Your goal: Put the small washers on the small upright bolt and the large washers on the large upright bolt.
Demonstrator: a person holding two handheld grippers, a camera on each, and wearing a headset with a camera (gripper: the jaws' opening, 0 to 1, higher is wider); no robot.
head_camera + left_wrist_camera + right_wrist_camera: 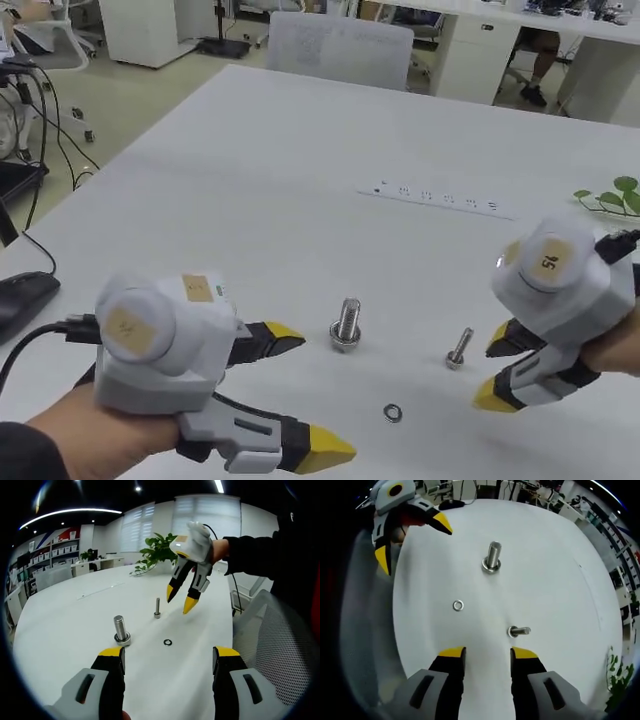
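- One small washer (pixel 392 412) (pixel 167 642) (pixel 458 605) lay flat and loose on the white table (pixel 250 200). It was on the near side, touching neither bolt and neither gripper.
- The large bolt (pixel 345 325) (pixel 492 557) stood upright, farther away than the washer and to its left. A wider ring sat at its foot, and I could not tell whether that was the bolt's own head or a washer.
- The small bolt (pixel 459 348) (pixel 157 608) stood upright, farther away than the washer and to its right, well apart from the large bolt.
- Seen from the head view, the washer lay between the two bolts from left to right, but nearer the person than either.
- The left gripper (pixel 305 392) (pixel 170 655) hung over the near left of the table. Its jaws were spread wide and gripped nothing. One yellow tip was near the large bolt and the other was closer to the person.
- The right gripper (pixel 493 372) (pixel 488 654) was held above the table on the right, just beside the small bolt and clear of it. Its jaws were parted with nothing between them, and the tips pointed down.
- A white power strip (pixel 440 198) lay across the far part of the table.
- Green leaves of a plant (pixel 615 197) showed at the right edge.
- A grey chair (pixel 340 48) stood at the far side of the table.
- A black cable (pixel 40 140) ran down on the left.
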